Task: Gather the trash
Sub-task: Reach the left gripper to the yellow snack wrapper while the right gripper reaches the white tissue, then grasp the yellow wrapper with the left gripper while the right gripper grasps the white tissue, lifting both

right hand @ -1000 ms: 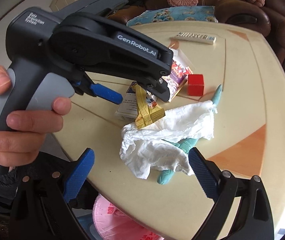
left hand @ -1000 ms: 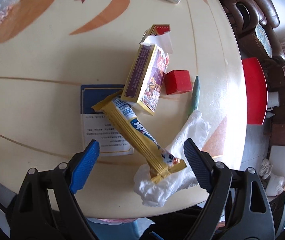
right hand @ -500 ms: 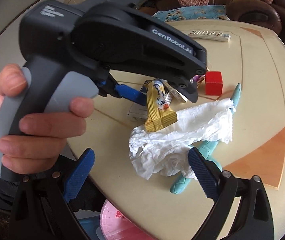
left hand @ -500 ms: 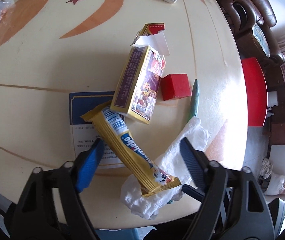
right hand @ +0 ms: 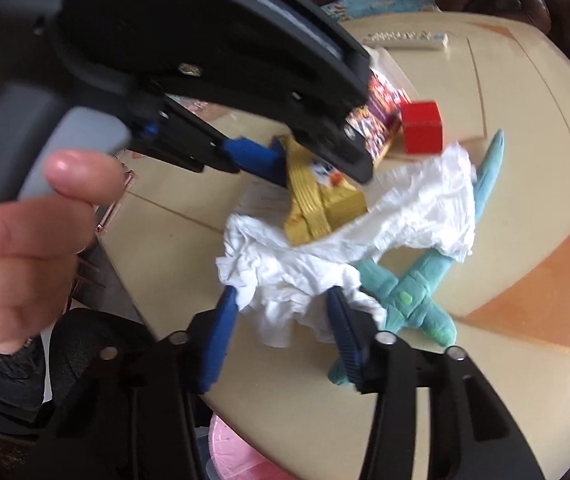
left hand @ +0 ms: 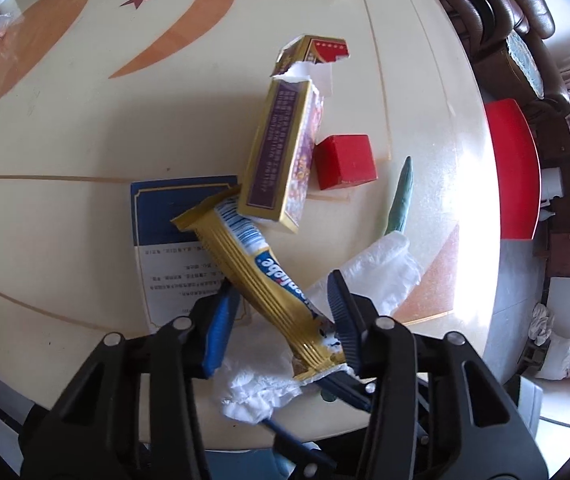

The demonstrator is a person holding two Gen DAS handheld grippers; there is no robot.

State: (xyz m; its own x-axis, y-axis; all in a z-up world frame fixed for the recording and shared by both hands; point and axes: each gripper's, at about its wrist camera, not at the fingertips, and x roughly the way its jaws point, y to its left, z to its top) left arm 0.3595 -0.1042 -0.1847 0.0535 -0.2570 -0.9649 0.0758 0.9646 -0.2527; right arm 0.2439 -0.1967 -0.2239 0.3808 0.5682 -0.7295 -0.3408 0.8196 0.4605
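My left gripper fingers straddle the gold wrapper, narrowed; right gripper fingers bracket the crumpled tissue, half-open.

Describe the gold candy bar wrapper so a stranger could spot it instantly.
On the cream table, near its front edge, a crumpled white tissue lies. The gold wrapper slants across it, between the left gripper fingers. It alone is long, ribbed gold with a blue-and-white logo.
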